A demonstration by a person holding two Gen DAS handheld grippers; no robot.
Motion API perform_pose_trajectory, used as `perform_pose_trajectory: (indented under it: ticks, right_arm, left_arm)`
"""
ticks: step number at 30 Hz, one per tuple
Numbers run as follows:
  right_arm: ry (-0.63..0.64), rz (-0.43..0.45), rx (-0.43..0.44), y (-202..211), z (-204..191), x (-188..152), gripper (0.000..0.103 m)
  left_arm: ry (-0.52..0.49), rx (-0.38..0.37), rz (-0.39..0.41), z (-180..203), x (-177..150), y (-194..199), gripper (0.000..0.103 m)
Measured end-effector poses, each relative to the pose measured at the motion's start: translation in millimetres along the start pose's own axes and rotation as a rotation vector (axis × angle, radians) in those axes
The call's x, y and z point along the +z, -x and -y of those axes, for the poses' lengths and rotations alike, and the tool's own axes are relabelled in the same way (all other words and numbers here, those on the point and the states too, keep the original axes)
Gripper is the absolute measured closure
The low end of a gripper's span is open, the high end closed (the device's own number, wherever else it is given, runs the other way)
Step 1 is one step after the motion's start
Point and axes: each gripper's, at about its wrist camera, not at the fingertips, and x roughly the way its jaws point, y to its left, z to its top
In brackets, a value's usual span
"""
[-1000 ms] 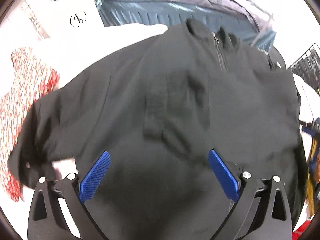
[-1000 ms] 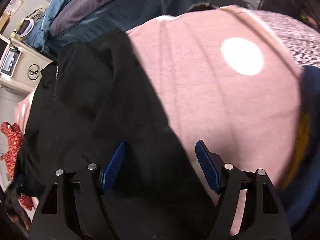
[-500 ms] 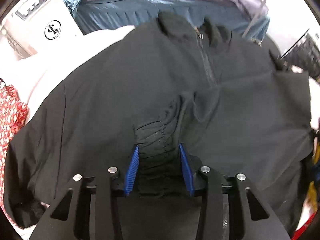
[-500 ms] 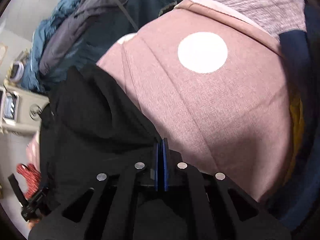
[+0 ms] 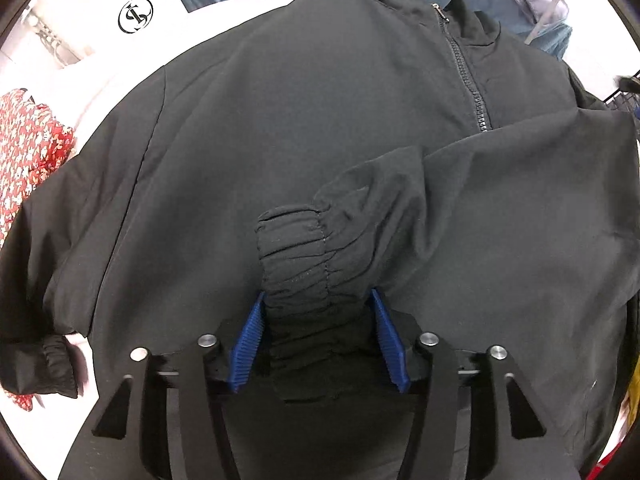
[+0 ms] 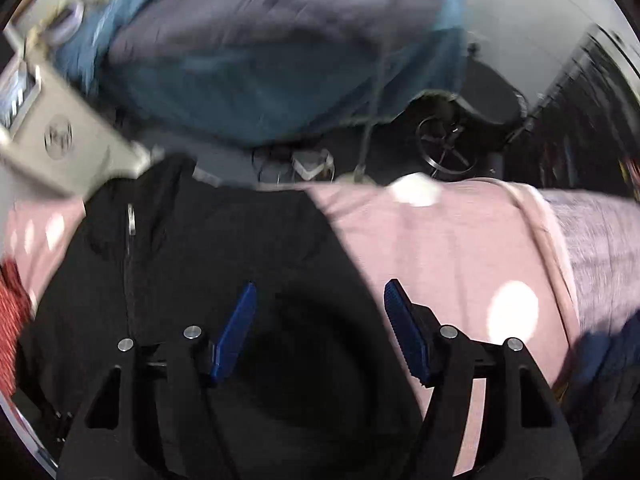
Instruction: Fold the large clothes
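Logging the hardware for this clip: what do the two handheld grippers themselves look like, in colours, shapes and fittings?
Both match. The left gripper and the right gripper each have a matte black frame with triangular cut-outs, round silver bolt heads along the top and two flat, ridged blue fingers. No cables, printed markings, sleeves or bare hands show in either wrist view.

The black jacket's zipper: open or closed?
Closed, as far as visible. The zipper runs shut from the collar down, until a sleeve folded across the black jacket hides it.
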Motion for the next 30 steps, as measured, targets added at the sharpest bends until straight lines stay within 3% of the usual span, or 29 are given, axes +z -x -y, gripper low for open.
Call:
perform_pose_trajectory:
  ticks: [3, 4, 6, 8, 9, 11, 15, 16, 18, 20, 22, 24, 27, 30]
  right_arm:
    - [0.089, -0.095, -0.160, -35.0, -28.5, -4.3, 0.040]
    - [0.149, -0.142, -0.233, -51.6, -34.6, -9.1, 0.060]
    - [0.226, -0.151, -0.332, -67.2, -27.0, -13.4, 0.088]
    - [0.206, -0.103, -0.448, -70.0, 5.4, -7.2, 0.089]
    - [0.141, -0.106, -0.468, -71.8, 29.7, 1.6, 0.089]
    - [-0.030, -0.129, -0.329, -71.7, 76.9, 10.5, 0.079]
    - [-0.150, -0.075, -0.207, -50.8, 93.2, 11.7, 0.055]
    - [-0.254, -0.024, -0.066, -36.2, 104.5, 4.7, 0.045]
    - [-0.403, 0.085, 0.084, -10.5, 120.5, -11.4, 0.034]
    - [-0.446, 0.156, 0.099, 11.7, 122.9, -34.0, 0.029]
    - [-0.345, 0.168, 0.105, 23.8, 106.1, -61.6, 0.029]
    - [-0.163, 0.150, 0.077, 25.4, 73.1, -90.7, 0.029]
    - [0.157, 0.075, 0.015, 10.0, 24.9, -145.5, 0.026]
    - [0.302, -0.008, -0.075, -19.1, 1.2, -192.1, 0.022]
  left_arm:
    - [0.009, -0.007, -0.010, 2.2, 3.0, -3.5, 0.042]
    - [0.011, -0.010, -0.010, 1.4, 2.8, -4.0, 0.040]
    - [0.015, -0.020, -0.009, -2.3, 2.6, -5.4, 0.037]
    - [0.014, -0.047, -0.005, -9.5, 1.6, -5.0, 0.030]
    - [0.013, -0.070, -0.003, -10.0, 2.1, -6.1, 0.020]
    - [0.002, -0.091, 0.000, -6.9, 4.2, -8.0, 0.015]
    - [-0.015, -0.039, 0.005, -1.6, 9.6, -13.3, 0.015]
    - [-0.006, -0.042, 0.002, -2.5, 11.3, -15.2, 0.015]
    - [0.001, -0.046, 0.006, -5.6, 14.3, -17.6, 0.015]
    - [-0.004, -0.034, 0.026, -8.2, 17.7, -16.6, 0.016]
    - [0.005, -0.012, 0.073, -7.6, 7.8, -4.0, 0.022]
    - [0.014, 0.016, 0.105, -12.0, 14.2, 0.2, 0.022]
    - [0.039, 0.034, 0.070, -20.4, 32.1, -10.1, 0.020]
    - [0.073, 0.024, 0.035, -27.0, 42.1, -25.1, 0.007]
